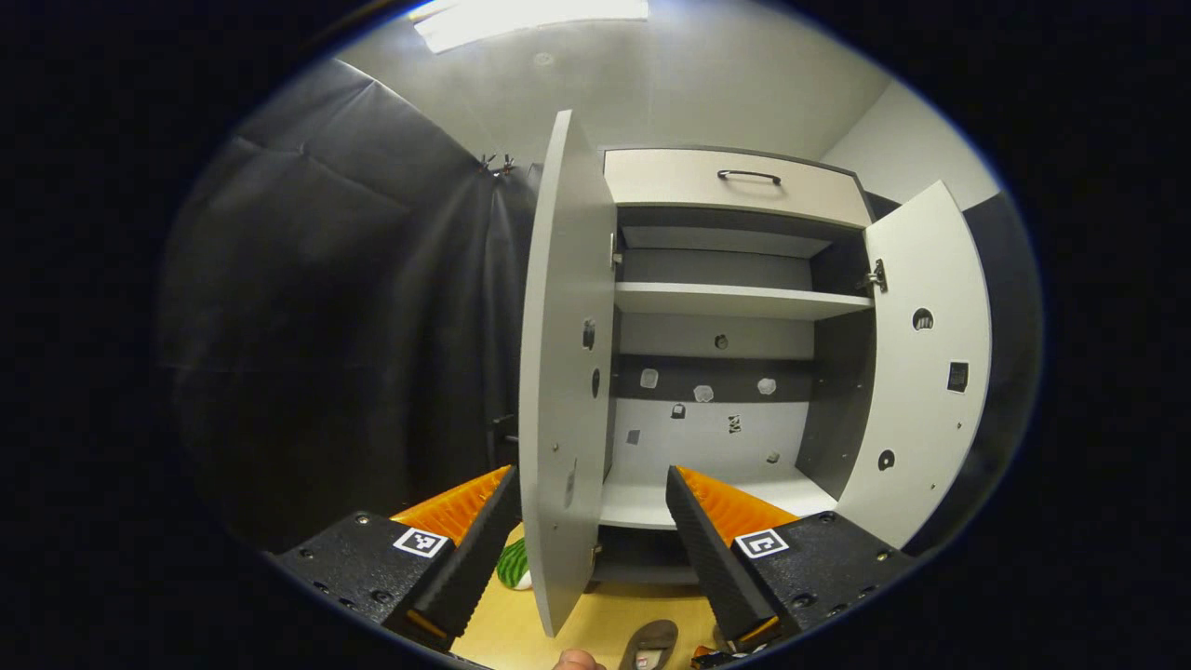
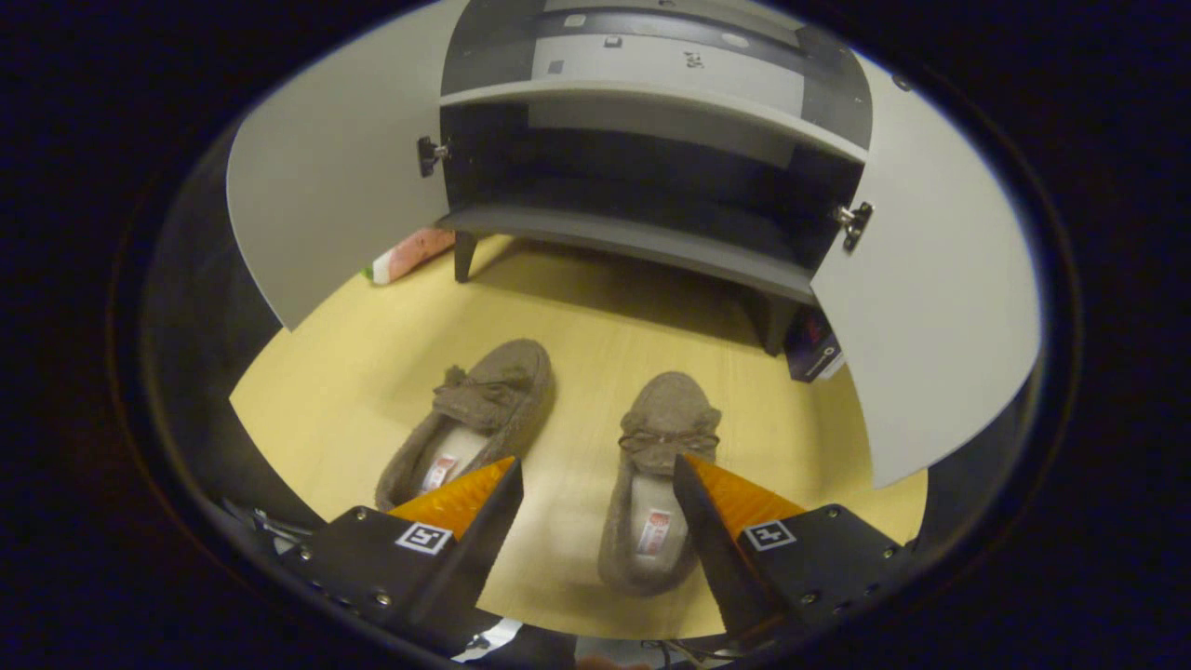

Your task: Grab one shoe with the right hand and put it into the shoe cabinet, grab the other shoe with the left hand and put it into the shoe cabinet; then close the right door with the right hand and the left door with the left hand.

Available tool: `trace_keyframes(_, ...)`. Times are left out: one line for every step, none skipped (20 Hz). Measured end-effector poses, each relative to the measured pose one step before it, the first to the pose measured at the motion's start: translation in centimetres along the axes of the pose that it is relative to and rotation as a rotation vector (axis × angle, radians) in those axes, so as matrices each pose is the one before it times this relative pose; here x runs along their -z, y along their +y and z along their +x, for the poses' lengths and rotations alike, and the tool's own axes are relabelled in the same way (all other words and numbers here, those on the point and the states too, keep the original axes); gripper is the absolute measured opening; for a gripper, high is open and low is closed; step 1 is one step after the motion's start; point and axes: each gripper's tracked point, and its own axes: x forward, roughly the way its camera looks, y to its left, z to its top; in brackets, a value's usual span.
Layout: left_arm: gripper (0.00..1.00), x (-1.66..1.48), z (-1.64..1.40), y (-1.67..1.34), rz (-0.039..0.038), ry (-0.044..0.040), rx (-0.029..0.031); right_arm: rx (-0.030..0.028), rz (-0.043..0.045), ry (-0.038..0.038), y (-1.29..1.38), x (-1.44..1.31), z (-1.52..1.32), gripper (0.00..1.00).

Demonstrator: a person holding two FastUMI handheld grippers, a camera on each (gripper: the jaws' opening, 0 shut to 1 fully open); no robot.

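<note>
Right gripper point(image 2: 595, 484) spread wide, holding nothing, above two slippers on the floor: right slipper point(image 2: 662, 465) nearest, left slipper point(image 2: 475, 419) beside it. Left gripper point(image 1: 591, 489) also spread, empty. Far: shoe cabinet point(image 1: 735, 300), both doors open.

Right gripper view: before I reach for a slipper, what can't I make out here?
- Right brown fuzzy slipper: inner side covered by the right gripper finger.
- Grey shoe cabinet: upper part cut off by the top edge.
- Dark box: partly hidden by the right door.
</note>
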Motion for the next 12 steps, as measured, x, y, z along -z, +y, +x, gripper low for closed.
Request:
trace_keyframes(0.96, 0.162, -0.076, 0.38, -0.00039, 0.00467, -0.00753, 0.00225, -0.00269, 0.02862, 0.106, 0.817, 0.739, 0.98)
trace_keyframes(0.96, 0.075, -0.056, 0.336, -0.00023, 0.00249, -0.00822, -0.00014, 0.00186, 0.02267, 0.118, 0.817, 0.675, 0.98)
trace_keyframes(0.93, 0.09, 0.001, 0.436, 0.00061, 0.00119, -0.00948, -0.00038, 0.00196, 0.02104, 0.089, 0.561, 0.48, 0.98)
trace_keyframes(0.93, 0.049, 0.047, 0.36, 0.00096, 0.00265, -0.01006, -0.00136, 0.00299, 0.01967, 0.129, 0.668, 0.558, 0.98)
trace_keyframes(0.96, 0.094, -0.047, 0.401, -0.00006, 0.00091, -0.00908, -0.00372, 0.00333, 0.01479, 0.111, 0.445, 0.367, 0.98)
trace_keyframes(0.96, -0.007, 0.11, 0.276, -0.00084, 0.00088, -0.00806, -0.00101, 0.00082, 0.01453, 0.076, 0.421, 0.414, 0.98)
trace_keyframes(0.96, 0.063, -0.006, 0.23, -0.00077, 0.00163, -0.00634, -0.00233, 0.00082, 0.01492, 0.079, 0.334, 0.345, 0.98)
trace_keyframes(0.96, 0.083, 0.03, 0.243, -0.00084, 0.00237, -0.00557, -0.00328, 0.003, 0.01111, 0.089, 0.314, 0.294, 0.98)
trace_keyframes(0.96, 0.142, 0.01, 0.104, -0.0003, 0.00206, -0.00414, -0.0003, 0.00147, 0.00163, 0.004, -0.093, 0.122, 0.98)
trace_keyframes(1.0, 0.104, 0.108, 0.108, -0.00013, 0.00267, -0.00421, 0.00034, 0.00006, -0.00277, -0.056, 0.02, 0.018, 0.98)
trace_keyframes(0.98, 0.15, 0.074, 0.095, -0.00047, 0.00502, -0.00331, -0.00061, 0.00045, 0.0004, -0.021, -0.096, 0.08, 0.98)
trace_keyframes(0.96, 0.13, -0.042, 0.019, -0.00146, 0.00474, -0.00134, 0.00096, 0.00174, 0.00194, -0.019, 0.094, -0.02, 0.98)
